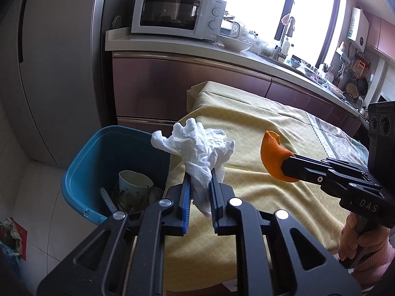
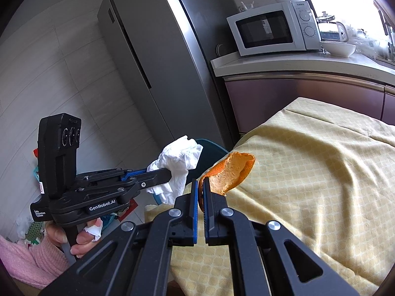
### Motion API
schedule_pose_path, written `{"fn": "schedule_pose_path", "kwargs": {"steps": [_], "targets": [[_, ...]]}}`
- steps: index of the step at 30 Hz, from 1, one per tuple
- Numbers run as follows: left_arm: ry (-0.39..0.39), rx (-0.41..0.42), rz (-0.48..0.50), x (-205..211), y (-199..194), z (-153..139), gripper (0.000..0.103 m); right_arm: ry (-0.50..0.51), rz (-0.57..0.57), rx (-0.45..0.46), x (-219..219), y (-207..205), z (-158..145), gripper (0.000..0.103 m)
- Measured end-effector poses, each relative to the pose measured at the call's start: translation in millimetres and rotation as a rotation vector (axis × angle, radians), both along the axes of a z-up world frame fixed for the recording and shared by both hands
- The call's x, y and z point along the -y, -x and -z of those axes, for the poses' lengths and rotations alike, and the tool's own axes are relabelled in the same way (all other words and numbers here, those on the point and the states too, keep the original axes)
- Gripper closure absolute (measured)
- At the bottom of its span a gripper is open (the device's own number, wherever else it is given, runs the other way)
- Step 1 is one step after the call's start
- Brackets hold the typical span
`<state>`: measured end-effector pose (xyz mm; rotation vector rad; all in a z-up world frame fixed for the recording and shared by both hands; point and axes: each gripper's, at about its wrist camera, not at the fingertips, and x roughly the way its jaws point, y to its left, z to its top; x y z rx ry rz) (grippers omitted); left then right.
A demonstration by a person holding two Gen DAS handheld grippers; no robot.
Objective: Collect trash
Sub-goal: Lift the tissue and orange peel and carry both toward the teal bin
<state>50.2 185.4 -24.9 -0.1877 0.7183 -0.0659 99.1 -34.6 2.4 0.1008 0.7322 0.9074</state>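
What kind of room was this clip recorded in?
A home kitchen, most likely: a white microwave sits on a countertop above cabinets, a tall refrigerator stands beside it, and a sink faucet with dishes lies under the window.

From my right wrist camera, my right gripper (image 2: 200,185) is clamped on a curled piece of orange peel (image 2: 232,172), held above the table's yellow patterned cloth (image 2: 321,172). To its left, my left gripper (image 2: 170,172) pinches a crumpled white paper tissue (image 2: 180,157). Behind the tissue I can just make out a teal rim (image 2: 212,148), probably a bin. A white microwave (image 2: 271,28) sits on the pale countertop (image 2: 284,61).
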Motion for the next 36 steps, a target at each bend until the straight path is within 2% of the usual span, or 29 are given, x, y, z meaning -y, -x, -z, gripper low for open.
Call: {"fn": "schedule_pose_path", "kwargs": {"steps": [36], "targets": [[0.0,0.003,-0.087,-32.5,10.1,-0.2,0.089,0.006,-0.082,0.004,-39.4,-5.7,-1.2,0.1]]}}
